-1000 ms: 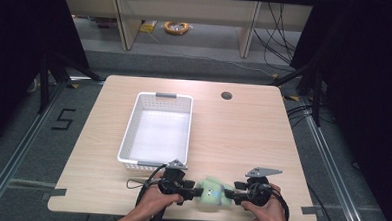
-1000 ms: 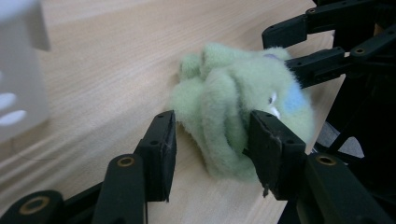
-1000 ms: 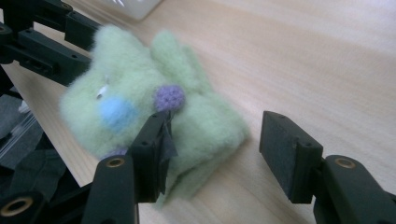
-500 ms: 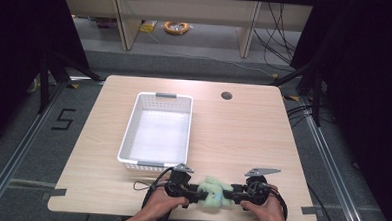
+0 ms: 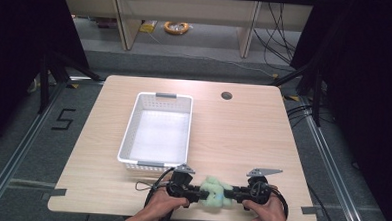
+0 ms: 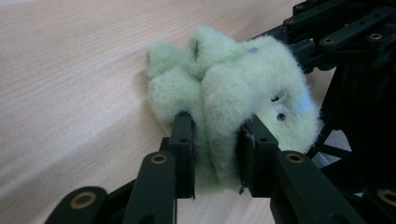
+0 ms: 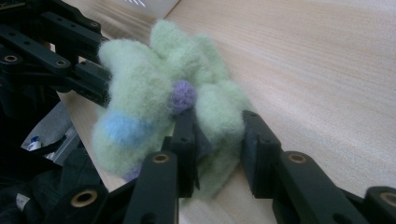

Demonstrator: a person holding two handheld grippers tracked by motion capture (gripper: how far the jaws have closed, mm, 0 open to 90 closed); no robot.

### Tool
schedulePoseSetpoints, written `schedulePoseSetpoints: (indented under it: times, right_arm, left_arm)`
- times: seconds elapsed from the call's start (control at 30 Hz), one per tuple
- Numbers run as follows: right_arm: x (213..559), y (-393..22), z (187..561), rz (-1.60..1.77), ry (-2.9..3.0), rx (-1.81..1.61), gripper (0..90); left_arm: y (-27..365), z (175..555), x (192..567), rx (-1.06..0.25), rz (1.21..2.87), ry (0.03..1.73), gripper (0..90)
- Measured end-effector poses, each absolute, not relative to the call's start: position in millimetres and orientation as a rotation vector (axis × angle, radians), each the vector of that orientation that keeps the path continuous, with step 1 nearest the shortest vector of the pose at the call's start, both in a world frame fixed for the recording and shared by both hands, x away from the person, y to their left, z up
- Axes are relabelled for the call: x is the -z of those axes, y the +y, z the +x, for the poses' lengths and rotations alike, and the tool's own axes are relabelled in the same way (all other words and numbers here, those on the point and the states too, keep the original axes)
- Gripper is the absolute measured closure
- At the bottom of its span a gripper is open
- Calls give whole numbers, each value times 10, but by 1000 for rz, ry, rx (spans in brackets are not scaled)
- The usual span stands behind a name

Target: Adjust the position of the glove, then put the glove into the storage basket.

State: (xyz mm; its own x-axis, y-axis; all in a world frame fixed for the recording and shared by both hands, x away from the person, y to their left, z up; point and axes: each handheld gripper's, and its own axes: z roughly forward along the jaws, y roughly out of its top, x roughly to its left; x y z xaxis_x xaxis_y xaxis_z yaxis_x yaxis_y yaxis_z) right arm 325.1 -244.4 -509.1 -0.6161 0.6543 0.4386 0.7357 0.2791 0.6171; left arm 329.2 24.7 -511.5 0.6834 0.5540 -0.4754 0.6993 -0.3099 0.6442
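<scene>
Both your tools have just been closing: the left tool [image 6: 215, 140] and right tool [image 7: 218, 140] now pinch the green fluffy toy [image 5: 215, 192] between them, low over the bench [image 5: 243, 137]. It seems ready to lift toward the white basket [image 5: 128, 137] beyond your left tool.

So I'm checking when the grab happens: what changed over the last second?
Both claws have just been closing: the left claw and the right claw now pinch opposite ends of the green fluffy toy between them. The hands hardly shifted. The toy lies at the table's near edge as before, and the white basket hasn't moved.
</scene>
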Motion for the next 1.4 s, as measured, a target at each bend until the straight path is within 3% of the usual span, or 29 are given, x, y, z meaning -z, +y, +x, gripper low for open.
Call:
schedulePoseSetpoints:
  times: [0.97,1.4]
  right_arm:
    - [4836,-2337,3114,-1284,-2437,1346,745]
    - [4488,-1984,3274,-1144,-2464,1413,745]
  left_arm:
    - [422,3194,4887,154,1975,912,736]
    - [873,3213,4519,118,1900,916,733]
